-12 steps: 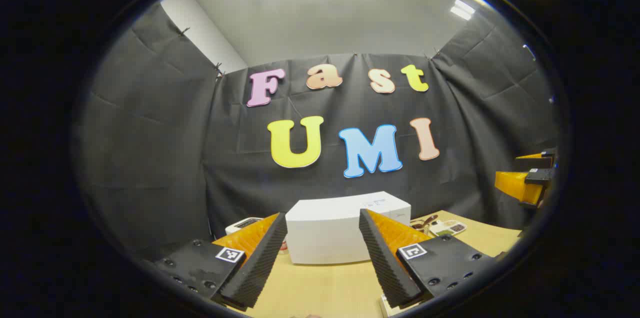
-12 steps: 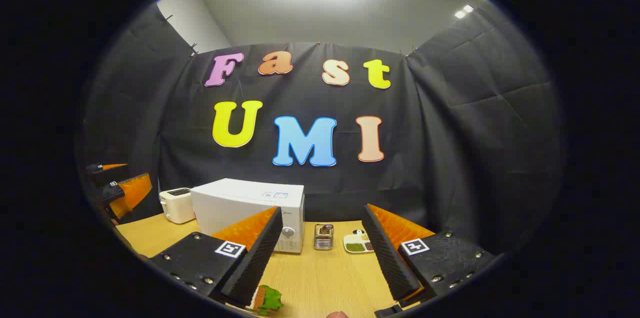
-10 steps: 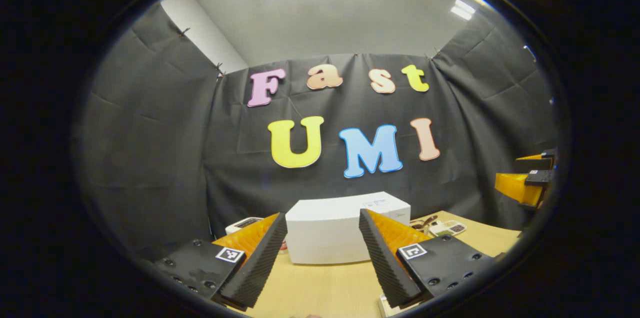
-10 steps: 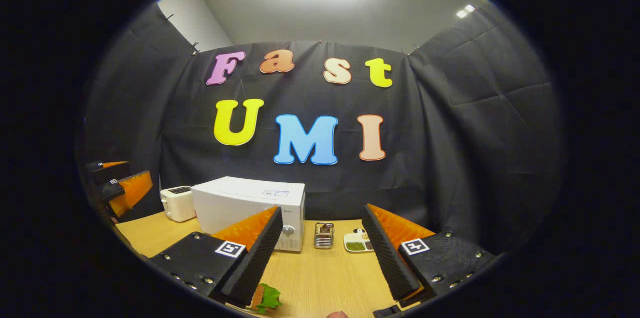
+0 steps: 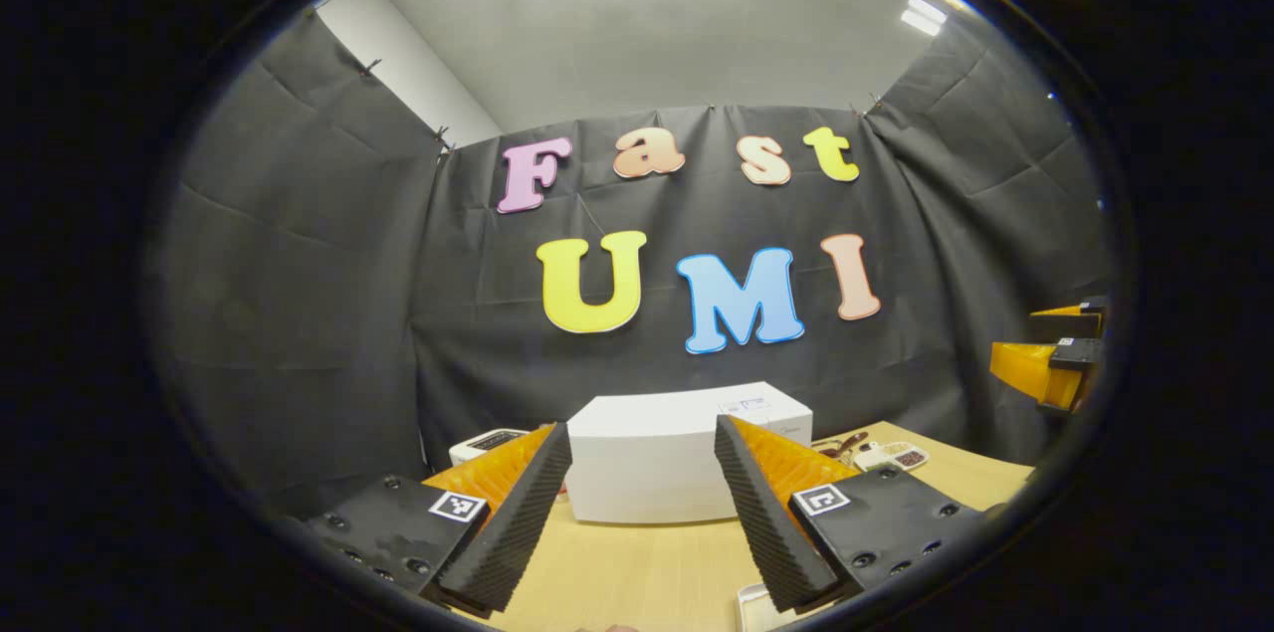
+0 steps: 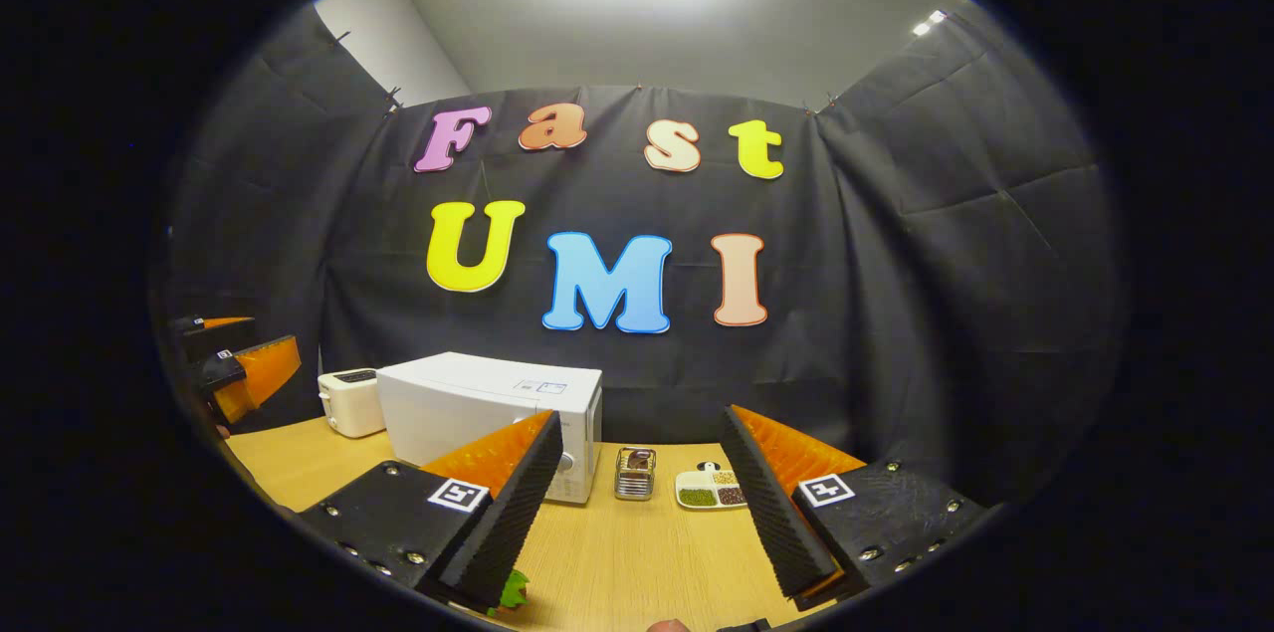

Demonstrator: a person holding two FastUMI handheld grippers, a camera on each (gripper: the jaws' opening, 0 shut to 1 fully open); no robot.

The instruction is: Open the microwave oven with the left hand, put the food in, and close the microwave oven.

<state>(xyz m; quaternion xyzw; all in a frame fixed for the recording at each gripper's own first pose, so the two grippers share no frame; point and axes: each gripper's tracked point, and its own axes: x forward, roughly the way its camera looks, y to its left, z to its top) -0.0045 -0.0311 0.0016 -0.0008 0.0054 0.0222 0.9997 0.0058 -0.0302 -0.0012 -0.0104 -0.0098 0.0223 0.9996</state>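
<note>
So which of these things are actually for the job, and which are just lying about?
For the job:
microwave, door shut
food with green leaf by the right gripper
left gripper, open

Lying about:
toaster
metal rack
divided dish
white tray

White microwave oven (image 6: pixel 488 413), door closed: toaster (image 6: pixel 350 402) just left; metal rack (image 6: pixel 634 473), divided dish (image 6: pixel 711 490) right.

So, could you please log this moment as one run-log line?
stage: approach | microwave oven: door closed | left gripper: open, empty | right gripper: open, empty | food: on table
</note>
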